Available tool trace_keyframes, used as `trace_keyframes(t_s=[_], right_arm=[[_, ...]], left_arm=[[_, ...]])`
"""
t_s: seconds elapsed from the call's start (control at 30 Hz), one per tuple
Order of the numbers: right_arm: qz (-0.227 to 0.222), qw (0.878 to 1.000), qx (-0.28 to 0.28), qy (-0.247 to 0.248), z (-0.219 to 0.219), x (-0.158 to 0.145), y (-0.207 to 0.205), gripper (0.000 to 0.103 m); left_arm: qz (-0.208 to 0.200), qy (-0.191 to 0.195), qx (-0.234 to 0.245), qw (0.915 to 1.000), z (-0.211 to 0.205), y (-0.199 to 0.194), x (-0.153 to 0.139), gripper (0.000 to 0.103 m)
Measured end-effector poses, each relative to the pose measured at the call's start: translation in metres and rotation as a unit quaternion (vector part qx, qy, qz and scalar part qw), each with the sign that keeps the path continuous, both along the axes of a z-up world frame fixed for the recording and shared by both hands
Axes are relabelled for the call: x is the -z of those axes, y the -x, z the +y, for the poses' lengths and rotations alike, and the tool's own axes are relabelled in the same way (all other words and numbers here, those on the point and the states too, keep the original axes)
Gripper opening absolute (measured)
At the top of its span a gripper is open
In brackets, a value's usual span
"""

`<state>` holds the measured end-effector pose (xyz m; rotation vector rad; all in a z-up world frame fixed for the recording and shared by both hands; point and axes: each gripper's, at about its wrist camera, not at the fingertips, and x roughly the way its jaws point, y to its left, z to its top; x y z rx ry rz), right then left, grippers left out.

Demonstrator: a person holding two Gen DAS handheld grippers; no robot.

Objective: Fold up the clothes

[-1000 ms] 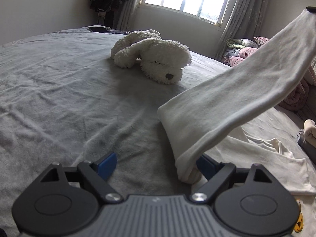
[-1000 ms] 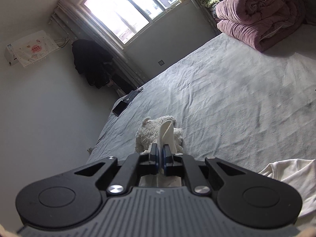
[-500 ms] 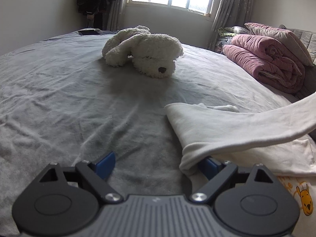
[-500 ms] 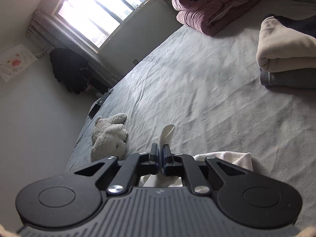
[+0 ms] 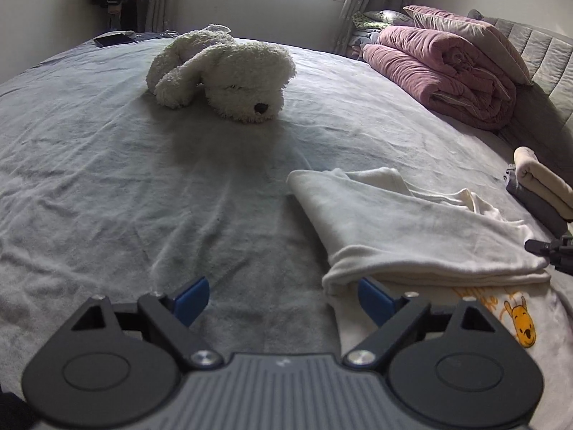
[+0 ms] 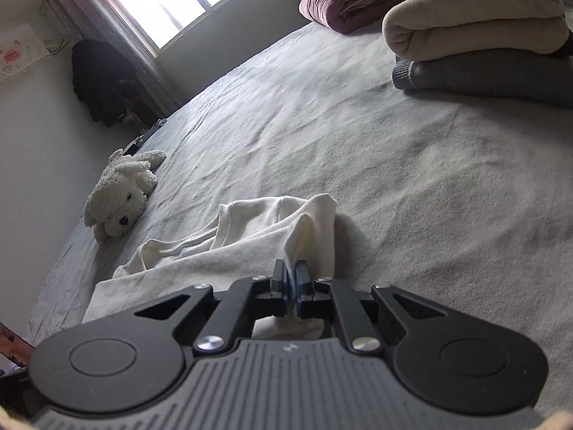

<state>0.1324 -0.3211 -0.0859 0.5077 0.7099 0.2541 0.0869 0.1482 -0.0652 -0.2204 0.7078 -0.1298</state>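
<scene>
Cream cotton shirt with cartoon-bear print (image 5: 412, 236) lies on grey bedsheet (image 5: 143, 179), near bed's near edge — folded band runs crosswise. Right gripper (image 6: 293, 279) clamped on band's end; left gripper (image 5: 283, 295) wide apart, right finger (image 5: 372, 295) touching band's other end.

My left claw (image 5: 283, 295) is angled down, its jaws spread wide and just eased in a little, nothing pinched between the blue fingertips (image 5: 191, 295). My right claw (image 6: 292, 279) tilts down too, clamped tight on white cloth.
</scene>
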Motion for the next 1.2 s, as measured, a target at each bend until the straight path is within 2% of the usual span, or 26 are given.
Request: trace_keyframes(t_s=[0.07, 0.13, 0.2, 0.27, 0.33, 0.4, 0.47, 0.5, 0.6, 0.67, 0.83, 0.97, 1.1, 1.17, 1.2], right_arm=[[-0.007, 1.000, 0.004, 0.001, 0.000, -0.002, 0.003, 0.014], [-0.009, 1.000, 0.008, 0.010, 0.001, -0.008, 0.004, 0.016], [-0.009, 1.000, 0.010, 0.019, 0.002, -0.018, 0.003, 0.021], [-0.008, 1.000, 0.012, 0.016, 0.002, -0.024, 0.005, 0.051], [-0.001, 1.000, 0.017, 0.006, 0.001, -0.026, 0.008, 0.052], [0.008, 1.000, 0.021, -0.002, 0.000, -0.025, 0.010, 0.052], [0.016, 1.000, 0.025, -0.004, 0.000, -0.022, 0.012, 0.052], [0.019, 0.999, 0.028, -0.005, 0.000, -0.020, 0.013, 0.052], [0.032, 0.999, 0.027, 0.009, 0.004, -0.014, 0.014, 0.050], [0.039, 0.998, 0.027, 0.029, 0.010, -0.013, 0.014, 0.027], [0.019, 0.997, 0.027, 0.076, 0.020, -0.027, 0.022, 0.016], [0.012, 0.995, 0.018, 0.096, 0.020, -0.036, 0.027, 0.016], [0.046, 0.992, 0.004, 0.118, 0.021, -0.011, 0.022, 0.018], [0.042, 0.992, 0.004, 0.122, 0.022, -0.008, 0.023, 0.022], [0.040, 0.991, 0.004, 0.125, 0.022, -0.011, 0.024, 0.029]], left_arm=[[-0.026, 0.033, -0.010, 0.9991, 0.008, 0.003, -0.006, 0.062], [-0.044, 0.058, -0.020, 0.9971, 0.011, 0.002, -0.009, 0.056], [-0.044, 0.066, -0.025, 0.9965, 0.007, -0.001, -0.007, 0.055], [-0.040, 0.067, -0.026, 0.9966, 0.001, -0.004, -0.003, 0.054], [-0.051, 0.066, -0.020, 0.9963, -0.006, -0.004, -0.002, 0.052], [-0.064, 0.065, -0.012, 0.9958, -0.013, -0.003, -0.001, 0.044], [-0.078, 0.059, -0.011, 0.9952, -0.018, -0.002, -0.001, 0.019], [-0.085, 0.056, -0.011, 0.9948, -0.020, -0.002, -0.001, 0.018], [-0.077, 0.045, 0.001, 0.9960, -0.027, -0.005, 0.006, 0.017], [-0.067, 0.024, 0.006, 0.9974, -0.031, -0.006, 0.013, 0.018], [-0.054, -0.018, 0.022, 0.9981, -0.040, -0.007, 0.024, 0.020], [-0.046, -0.024, 0.029, 0.9982, -0.040, -0.007, 0.024, 0.023], [-0.032, -0.010, 0.024, 0.9991, -0.034, -0.010, 0.025, 0.032], [-0.027, -0.012, 0.024, 0.9993, -0.033, -0.011, 0.023, 0.033], [-0.026, -0.014, 0.024, 0.9993, -0.033, -0.011, 0.021, 0.034]])
